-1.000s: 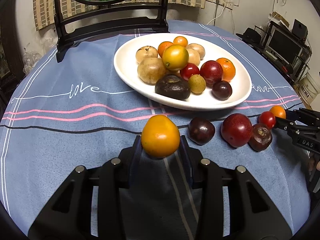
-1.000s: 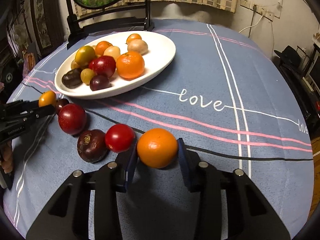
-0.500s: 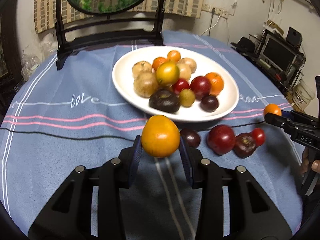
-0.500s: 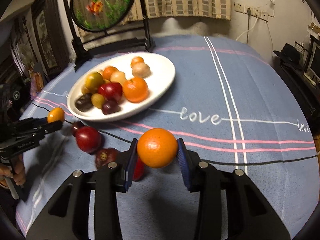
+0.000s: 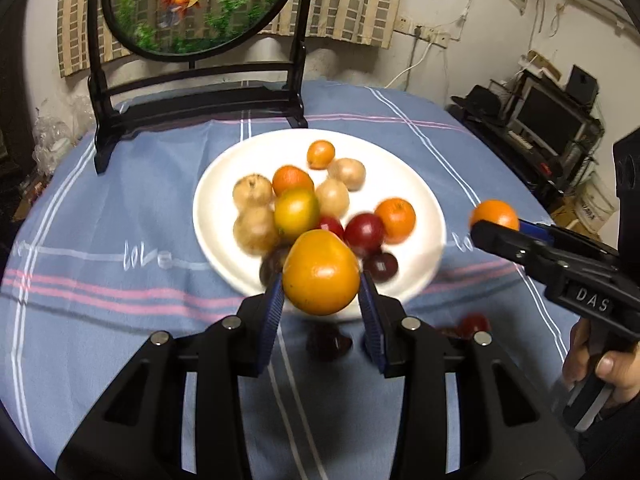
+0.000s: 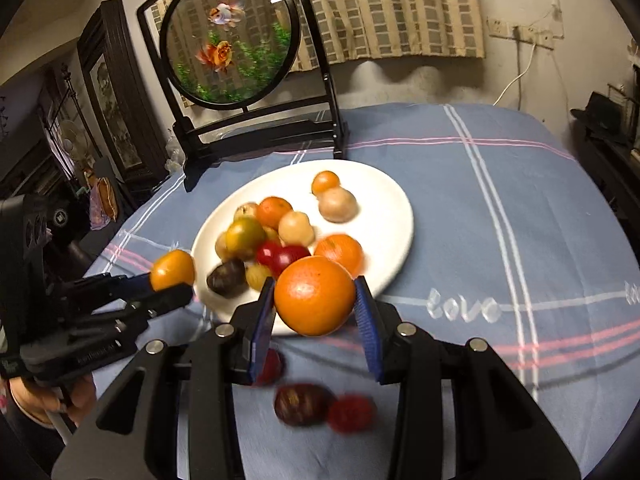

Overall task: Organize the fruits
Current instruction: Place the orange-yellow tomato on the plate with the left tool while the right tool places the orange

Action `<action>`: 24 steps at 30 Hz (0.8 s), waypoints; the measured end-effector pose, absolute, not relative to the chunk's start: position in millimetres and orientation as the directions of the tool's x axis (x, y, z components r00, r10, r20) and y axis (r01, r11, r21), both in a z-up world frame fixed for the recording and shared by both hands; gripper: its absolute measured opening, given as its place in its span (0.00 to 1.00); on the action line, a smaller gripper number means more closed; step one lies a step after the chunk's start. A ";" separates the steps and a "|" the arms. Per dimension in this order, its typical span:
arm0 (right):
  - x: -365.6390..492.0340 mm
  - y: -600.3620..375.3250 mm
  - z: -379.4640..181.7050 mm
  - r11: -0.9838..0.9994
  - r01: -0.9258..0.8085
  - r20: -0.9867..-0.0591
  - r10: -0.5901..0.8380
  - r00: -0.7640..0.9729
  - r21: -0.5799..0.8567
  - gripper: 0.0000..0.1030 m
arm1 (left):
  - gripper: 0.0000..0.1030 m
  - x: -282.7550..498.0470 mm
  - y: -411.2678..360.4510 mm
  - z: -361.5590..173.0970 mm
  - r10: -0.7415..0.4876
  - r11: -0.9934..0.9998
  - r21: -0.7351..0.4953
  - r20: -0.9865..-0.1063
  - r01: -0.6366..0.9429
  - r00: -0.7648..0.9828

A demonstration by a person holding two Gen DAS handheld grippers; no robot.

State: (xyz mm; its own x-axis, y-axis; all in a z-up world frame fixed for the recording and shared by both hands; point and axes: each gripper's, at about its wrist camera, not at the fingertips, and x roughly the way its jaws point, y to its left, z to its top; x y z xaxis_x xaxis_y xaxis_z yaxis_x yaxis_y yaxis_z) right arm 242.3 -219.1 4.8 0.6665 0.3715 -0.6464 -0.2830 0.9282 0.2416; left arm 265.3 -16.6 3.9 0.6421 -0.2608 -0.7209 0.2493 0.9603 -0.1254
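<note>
My left gripper (image 5: 320, 300) is shut on a yellow-orange fruit (image 5: 320, 272) and holds it in the air just before the near rim of the white plate (image 5: 224, 184). My right gripper (image 6: 316, 312) is shut on an orange (image 6: 314, 296), held above the plate's (image 6: 384, 192) near edge. The plate carries several oranges, pale round fruits, red and dark plums. Each gripper shows in the other's view: the right one (image 5: 492, 228) at the right, the left one (image 6: 172, 284) at the left. A few dark and red fruits (image 6: 304, 404) lie on the cloth below my grippers.
A round fish-picture screen on a black stand (image 5: 192, 4) stands behind the plate on the blue striped tablecloth (image 5: 100, 208). Shelves with electronics (image 5: 552, 120) stand beyond the table's right edge, dark furniture (image 6: 108, 92) beyond the left.
Both grippers have risen and moved forward over the loose fruits toward the plate, each still holding its fruit. The loose fruits now lie beneath the fingers.
</note>
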 end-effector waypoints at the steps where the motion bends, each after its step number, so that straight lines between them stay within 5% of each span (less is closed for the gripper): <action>1: 251.6 -217.1 4.6 0.927 -0.279 -0.650 0.375 0.661 0.251 0.38 | 0.37 272.7 -19.3 7.5 -0.253 0.962 -0.116 -0.718 0.247 0.648; 12: 339.0 -208.8 -15.1 0.931 -0.133 -0.703 0.346 0.622 0.340 0.42 | 0.38 361.1 -29.7 7.5 -0.220 0.973 -0.131 -0.778 0.191 0.589; 16: 338.8 -211.9 -14.1 0.930 -0.110 -0.686 0.334 0.646 0.350 0.56 | 0.60 369.7 -30.8 6.5 -0.207 0.978 -0.140 -0.769 0.157 0.604; 24: 310.0 -234.1 -8.4 0.900 -0.114 -0.665 0.392 0.636 0.421 0.59 | 0.74 341.7 -20.5 13.2 -0.184 0.982 -0.120 -0.764 0.143 0.619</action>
